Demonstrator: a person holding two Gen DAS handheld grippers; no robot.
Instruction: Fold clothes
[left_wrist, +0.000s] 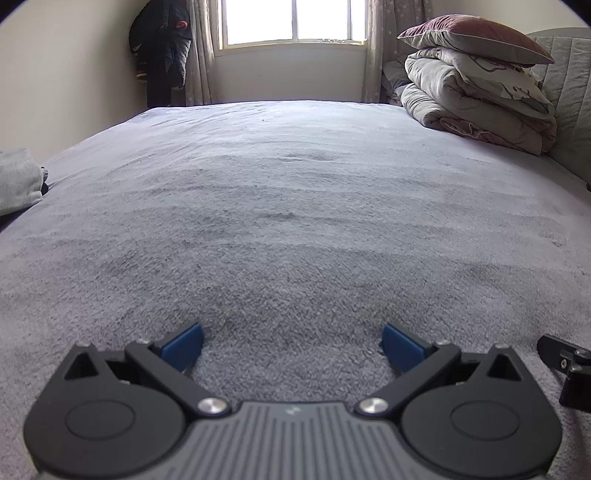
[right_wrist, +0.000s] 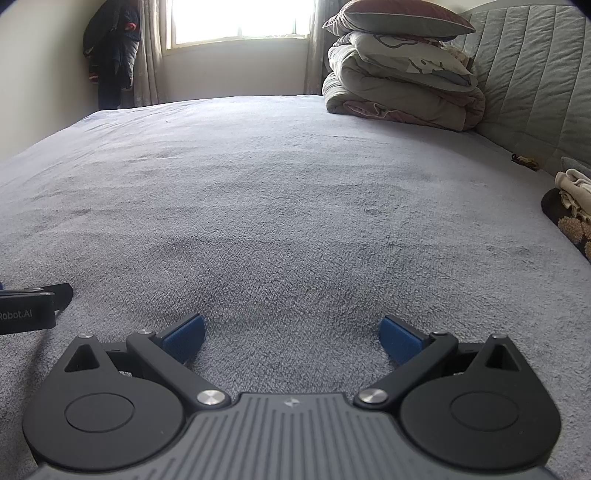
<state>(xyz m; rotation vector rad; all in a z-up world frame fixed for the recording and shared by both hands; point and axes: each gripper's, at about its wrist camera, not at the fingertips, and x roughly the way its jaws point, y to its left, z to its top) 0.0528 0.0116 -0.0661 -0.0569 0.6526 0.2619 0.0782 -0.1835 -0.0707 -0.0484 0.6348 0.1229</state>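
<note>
Left wrist view: left gripper (left_wrist: 291, 345) spread, empty, low over bed (left_wrist: 295, 206); right gripper (right_wrist: 291, 338) likewise. Grey garment (left_wrist: 18, 181) and clothes (right_wrist: 572, 195) at edges, apparently unfolded.

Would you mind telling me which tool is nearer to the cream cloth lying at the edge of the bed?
Right. The cream cloth lies ahead and to the right of the right tool; the left tool sits further left, and its view doesn't show it.

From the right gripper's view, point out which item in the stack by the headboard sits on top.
The maroon pillow sits on top, dark red with pale piping; under it lie a patterned pillow and a grey folded quilt.
</note>
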